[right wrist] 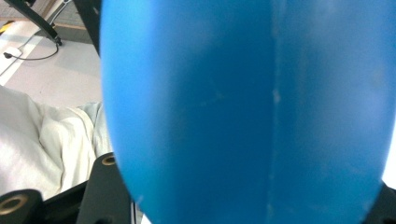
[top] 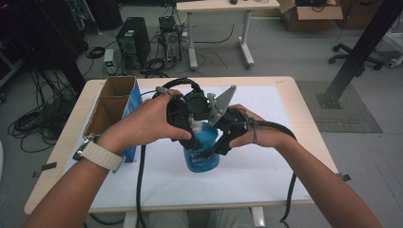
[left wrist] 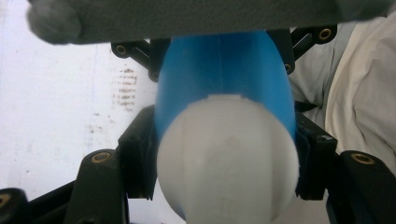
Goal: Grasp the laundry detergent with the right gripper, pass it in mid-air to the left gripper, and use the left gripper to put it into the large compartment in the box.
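High view: dim, even room light, soft focus, faint shadows under the forearms on the white sheet [top: 266, 180] covering the bench [top: 304, 118]; lines bow slightly at the edges. Left gripper view: white cap [left wrist: 228, 161] of the blue bottle [left wrist: 224, 65] close and blurred, sheet behind washed out bright. Right gripper view: bottle wall [right wrist: 243, 112] very close, out of focus, pale sheen upper left.

A big blue bottle [right wrist: 243, 112] sits very close to the camera and takes up most of the picture. A thin line runs down its side. The right gripper's [right wrist: 243, 205] black jaws come up at the bottom corners — one on each side of the bottle, tight against it. At the left lies white cloth [right wrist: 51, 140], and above it a grey floor [right wrist: 56, 77] with a cable.
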Available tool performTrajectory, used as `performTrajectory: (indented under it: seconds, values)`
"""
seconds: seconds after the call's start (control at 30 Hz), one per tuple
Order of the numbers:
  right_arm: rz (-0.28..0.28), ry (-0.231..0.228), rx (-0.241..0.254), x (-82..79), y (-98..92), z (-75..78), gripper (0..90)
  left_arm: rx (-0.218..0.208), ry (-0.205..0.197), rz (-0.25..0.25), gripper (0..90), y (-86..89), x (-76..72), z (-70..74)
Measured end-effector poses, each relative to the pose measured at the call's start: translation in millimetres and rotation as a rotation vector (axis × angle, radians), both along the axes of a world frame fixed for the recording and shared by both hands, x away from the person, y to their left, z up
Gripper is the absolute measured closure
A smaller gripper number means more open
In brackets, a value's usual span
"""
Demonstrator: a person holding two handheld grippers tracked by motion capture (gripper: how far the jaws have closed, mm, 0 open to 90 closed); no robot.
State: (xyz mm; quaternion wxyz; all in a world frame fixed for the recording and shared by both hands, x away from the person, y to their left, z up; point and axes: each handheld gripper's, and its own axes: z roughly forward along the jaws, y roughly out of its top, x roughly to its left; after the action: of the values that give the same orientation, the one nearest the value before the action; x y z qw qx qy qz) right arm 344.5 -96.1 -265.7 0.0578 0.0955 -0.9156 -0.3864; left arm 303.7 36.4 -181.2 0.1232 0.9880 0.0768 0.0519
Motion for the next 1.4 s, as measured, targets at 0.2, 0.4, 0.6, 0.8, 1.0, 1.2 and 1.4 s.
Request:
performTrajectory:
  seconds: [0.2,0.4,0.6,0.8,1.0,1.2,1.4]
  values:
    - [-0.050,0.068,0.014,1.4,-11.8,-4.3,20.7,0.008,-0.004,0.028,38.1,4.3,2.3,4.0]
    - [-0.142,0.071,0.007,9.0,-36.9,-9.0,12.9,0.014,-0.012,0.083,38.1,12.7,3.4,10.4]
    - [-0.196,0.061,-0.036,10.2,-57.7,-10.7,10.5,0.013,-0.030,0.158,38.1,22.7,5.9,23.4]
    - [-0.228,0.069,-0.056,9.1,-72.3,-7.2,10.0,0.026,-0.053,0.252,38.0,32.1,12.0,36.5]
    - [-0.248,0.055,-0.079,9.7,-87.0,-7.2,9.3,0.039,-0.068,0.400,38.0,45.1,18.7,50.1]
    - [-0.279,0.032,-0.128,7.3,-104.2,-9.1,9.7,0.041,-0.072,0.538,38.0,60.4,25.0,64.5]
    - [-0.307,-0.024,-0.140,7.4,-119.0,-10.7,9.0,0.034,-0.074,0.686,38.1,76.6,32.5,81.1]
